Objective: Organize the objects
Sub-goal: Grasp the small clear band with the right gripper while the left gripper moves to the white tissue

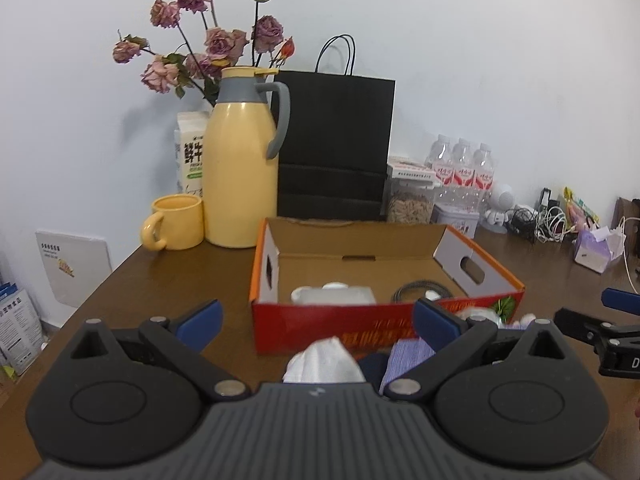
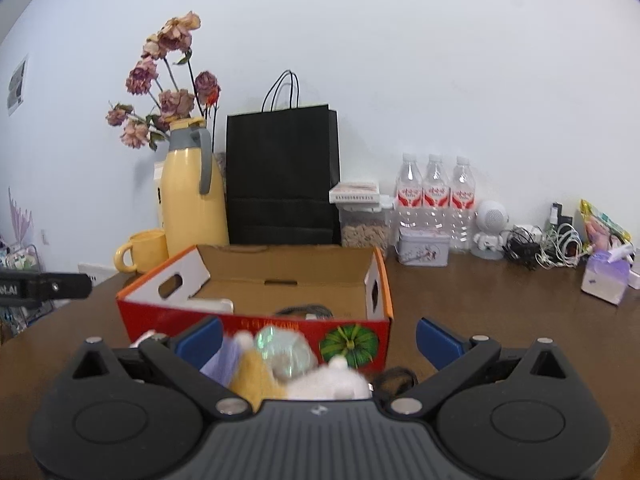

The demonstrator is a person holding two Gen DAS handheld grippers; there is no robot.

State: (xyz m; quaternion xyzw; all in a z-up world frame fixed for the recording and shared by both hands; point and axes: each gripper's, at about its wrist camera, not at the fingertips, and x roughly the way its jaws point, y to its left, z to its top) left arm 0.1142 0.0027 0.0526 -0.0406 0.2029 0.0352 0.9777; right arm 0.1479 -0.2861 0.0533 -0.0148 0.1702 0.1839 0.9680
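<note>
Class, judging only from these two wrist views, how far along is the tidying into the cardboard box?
Done: a white item and a coiled black cable already lie inside the cardboard box.
In hand: nothing; the left gripper and right gripper are both open.
Left: a white cloth, purple fabric, a white plush toy and other small items sit on the table before the box.

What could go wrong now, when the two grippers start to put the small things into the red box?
1. The left gripper and right gripper, both open, hover over one small pile close together; they might collide.
2. The soft items, such as the white cloth and white plush toy, lie against each other, so one grasp may drag a neighbour.
3. The red cardboard box looks light; a bump on its front wall may push it toward the yellow mug.
</note>
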